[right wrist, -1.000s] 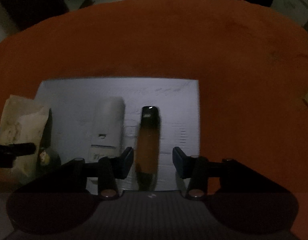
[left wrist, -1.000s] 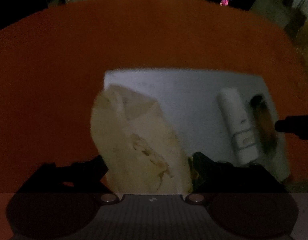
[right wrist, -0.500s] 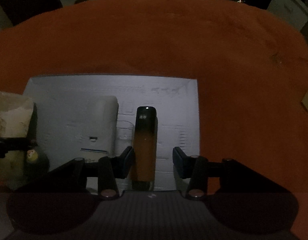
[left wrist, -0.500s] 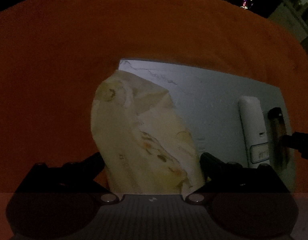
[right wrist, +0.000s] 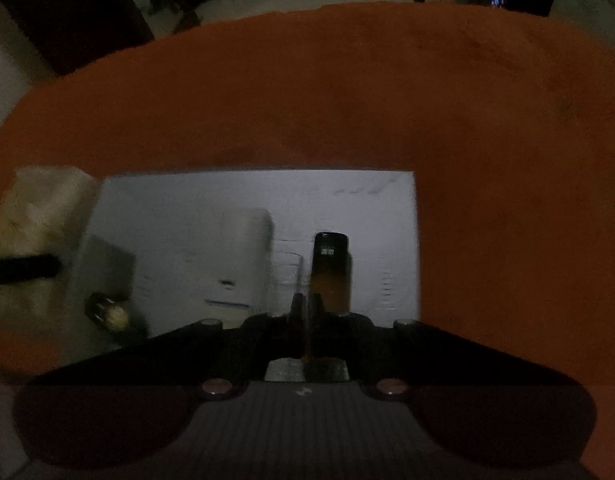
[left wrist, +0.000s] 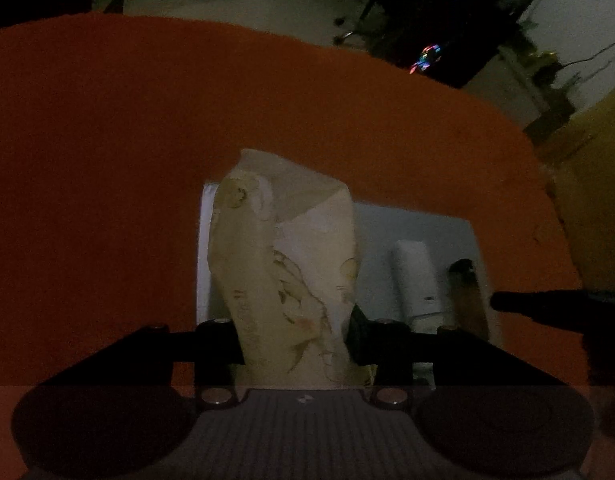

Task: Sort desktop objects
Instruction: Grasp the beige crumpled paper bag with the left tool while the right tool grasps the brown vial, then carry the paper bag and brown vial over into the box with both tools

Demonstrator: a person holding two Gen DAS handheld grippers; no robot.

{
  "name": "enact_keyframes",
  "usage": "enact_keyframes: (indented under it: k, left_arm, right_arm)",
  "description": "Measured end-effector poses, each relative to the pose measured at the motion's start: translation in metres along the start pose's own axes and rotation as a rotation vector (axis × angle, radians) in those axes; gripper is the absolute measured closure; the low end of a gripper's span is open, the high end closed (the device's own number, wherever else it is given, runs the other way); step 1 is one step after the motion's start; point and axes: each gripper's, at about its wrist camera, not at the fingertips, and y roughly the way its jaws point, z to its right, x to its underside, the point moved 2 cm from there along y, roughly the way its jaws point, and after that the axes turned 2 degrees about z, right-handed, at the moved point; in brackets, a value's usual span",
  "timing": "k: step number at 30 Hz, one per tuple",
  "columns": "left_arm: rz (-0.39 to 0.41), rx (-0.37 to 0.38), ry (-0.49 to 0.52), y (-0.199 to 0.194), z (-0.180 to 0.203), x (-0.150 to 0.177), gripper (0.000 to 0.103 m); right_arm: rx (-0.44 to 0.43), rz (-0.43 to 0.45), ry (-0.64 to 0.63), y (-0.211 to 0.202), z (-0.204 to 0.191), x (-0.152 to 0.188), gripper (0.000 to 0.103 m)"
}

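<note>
My left gripper [left wrist: 293, 338] is shut on a cream printed tissue pack [left wrist: 285, 272], held over the left edge of a white sheet [left wrist: 411, 224] on the orange table. On the sheet lie a white rectangular device [right wrist: 243, 264] and an amber-and-black stick [right wrist: 329, 268], both also in the left wrist view, the device [left wrist: 417, 284] and the stick [left wrist: 465, 300]. My right gripper [right wrist: 306, 312] is shut with its jaws together just over the near end of the stick; it does not seem to hold it. A small dark round object [right wrist: 107, 312] lies at the sheet's left, near the tissue pack [right wrist: 39, 224].
The orange cloth [right wrist: 347, 100] covers the whole table and stretches wide beyond the sheet. A yellow-brown object [left wrist: 591, 184] stands off the table's right side. The dim room with furniture lies past the far edge.
My right gripper has closed from open, behind the amber stick's near end. My left gripper has tilted up with the tissue pack, bringing the room into view.
</note>
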Motion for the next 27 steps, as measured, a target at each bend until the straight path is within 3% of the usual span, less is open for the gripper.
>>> enact_keyframes:
  k: [4, 14, 16, 17, 19, 21, 27]
  left_arm:
    - [-0.006, 0.032, 0.013, -0.022, 0.002, 0.007, 0.066]
    - [0.021, 0.133, 0.096, -0.073, 0.029, 0.053, 0.066]
    - [0.032, 0.144, 0.12, -0.086, 0.035, 0.061, 0.066]
    - [0.033, 0.158, 0.127, -0.09, 0.039, 0.064, 0.066]
    - [0.015, 0.2, 0.108, -0.096, 0.044, 0.07, 0.066]
    - [0.003, 0.216, 0.112, -0.096, 0.049, 0.077, 0.066]
    - [-0.055, 0.253, 0.077, -0.083, 0.054, 0.095, 0.066]
  right_arm:
    - [0.026, -0.047, -0.039, 0.008, -0.003, 0.007, 0.099]
    - [-0.001, -0.032, 0.022, 0.015, -0.01, 0.002, 0.098]
    - [0.041, -0.03, 0.003, 0.019, -0.014, 0.0, 0.097]
    - [0.054, -0.022, -0.006, 0.019, -0.014, 0.0, 0.095]
    - [0.075, -0.015, -0.012, 0.021, -0.015, -0.001, 0.078]
    - [0.097, -0.028, -0.015, 0.024, -0.014, 0.002, 0.068]
    - [0.118, -0.067, -0.045, 0.038, -0.013, 0.015, 0.068]
